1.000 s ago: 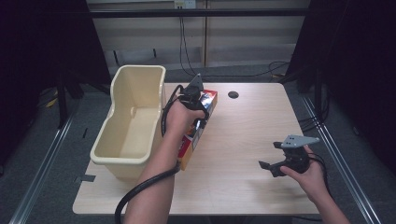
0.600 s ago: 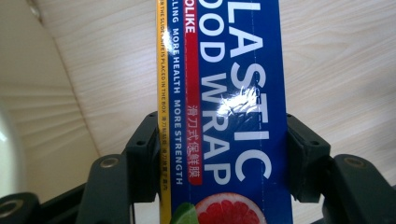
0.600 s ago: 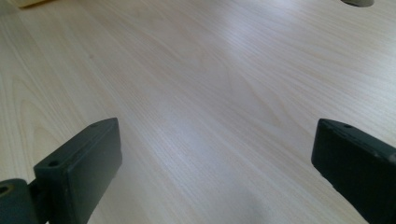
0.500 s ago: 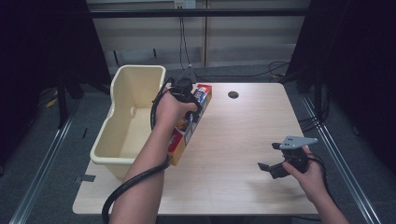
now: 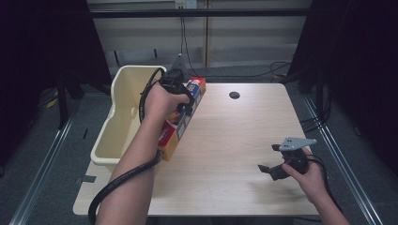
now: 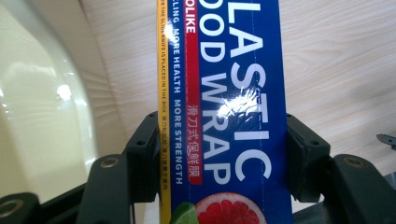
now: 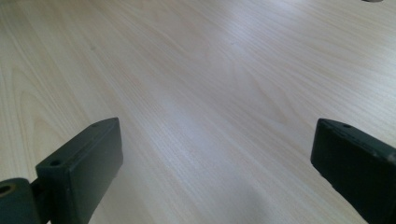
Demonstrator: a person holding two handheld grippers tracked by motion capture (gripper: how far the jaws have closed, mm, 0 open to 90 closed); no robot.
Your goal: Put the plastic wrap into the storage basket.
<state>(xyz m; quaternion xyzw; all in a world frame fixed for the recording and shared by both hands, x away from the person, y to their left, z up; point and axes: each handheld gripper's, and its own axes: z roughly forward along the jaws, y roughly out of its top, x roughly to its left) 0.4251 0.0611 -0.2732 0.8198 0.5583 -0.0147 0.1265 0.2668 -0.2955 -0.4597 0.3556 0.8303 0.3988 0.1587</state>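
A long blue, red and yellow box of plastic wrap (image 5: 180, 123) hangs over the table's left side, next to the cream tub (image 5: 123, 112). My left gripper (image 5: 184, 105) is shut on this box; in the left gripper view the box (image 6: 224, 107) runs up between the two black jaws, which press on both its sides. My right gripper (image 5: 268, 159) hovers low over the table's right front, held by a hand. In the right gripper view its jaws stand wide apart over bare wood (image 7: 210, 107), with nothing between them.
The cream tub stands along the table's left edge and looks hollow inside. A dark round hole (image 5: 234, 95) lies near the table's far edge. Cables trail from both grippers, and a black cable (image 5: 117, 183) loops off the front left.
My left gripper has carried the plastic wrap box leftward and away, closer to the cream tub. The right gripper has stayed in place.
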